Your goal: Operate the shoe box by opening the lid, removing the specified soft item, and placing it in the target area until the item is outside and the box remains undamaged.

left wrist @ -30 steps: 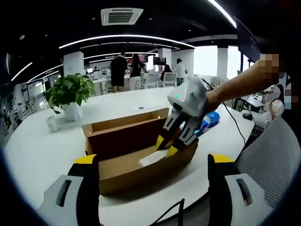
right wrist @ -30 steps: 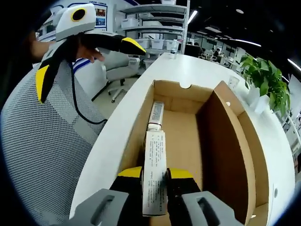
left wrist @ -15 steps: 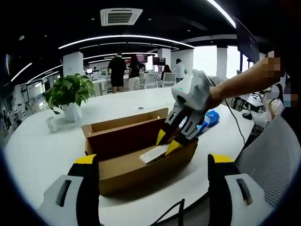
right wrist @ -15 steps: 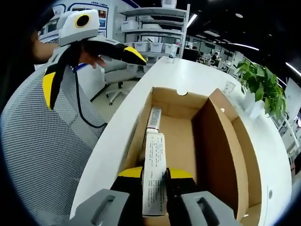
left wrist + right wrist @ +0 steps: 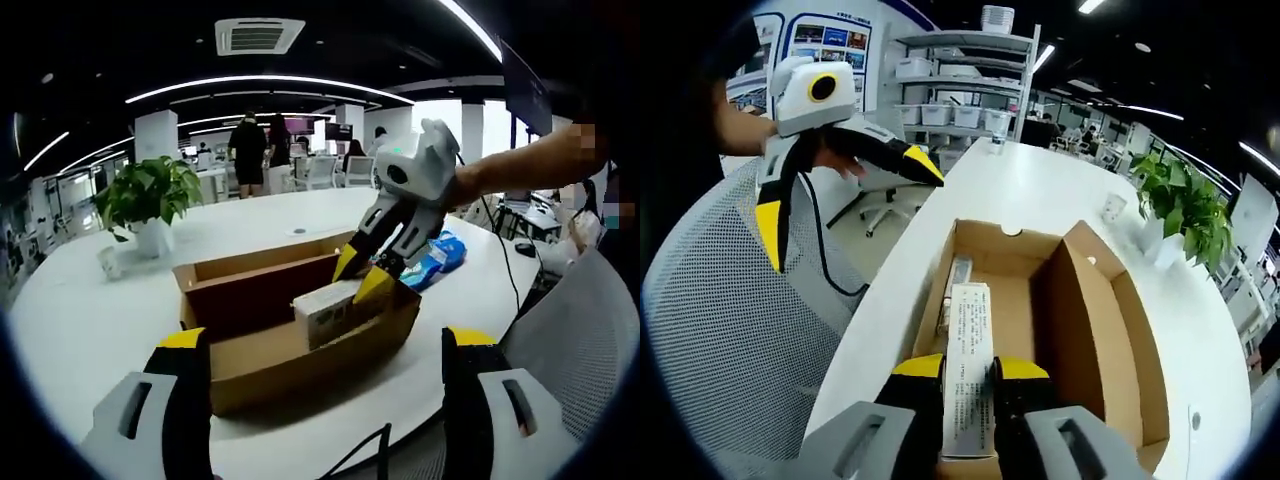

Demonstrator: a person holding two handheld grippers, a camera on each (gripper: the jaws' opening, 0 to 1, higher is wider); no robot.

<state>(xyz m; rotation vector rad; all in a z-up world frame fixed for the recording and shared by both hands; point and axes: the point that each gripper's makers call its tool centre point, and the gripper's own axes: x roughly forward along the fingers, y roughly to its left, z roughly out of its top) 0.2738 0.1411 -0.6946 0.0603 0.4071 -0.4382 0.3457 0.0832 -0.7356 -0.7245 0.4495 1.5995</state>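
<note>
Above the shoe box [image 5: 1040, 300], right gripper [image 5: 968, 375] clamping packet [image 5: 968, 380], long axis forward

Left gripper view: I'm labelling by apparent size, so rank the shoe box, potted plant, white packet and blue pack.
1. shoe box
2. potted plant
3. white packet, held by the right gripper
4. blue pack

The plant and pack sit farther away, so only apparent size counts.

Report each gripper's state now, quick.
Left gripper: open, holding nothing.
Right gripper: shut on the white packet, lifted above the open box.
</note>
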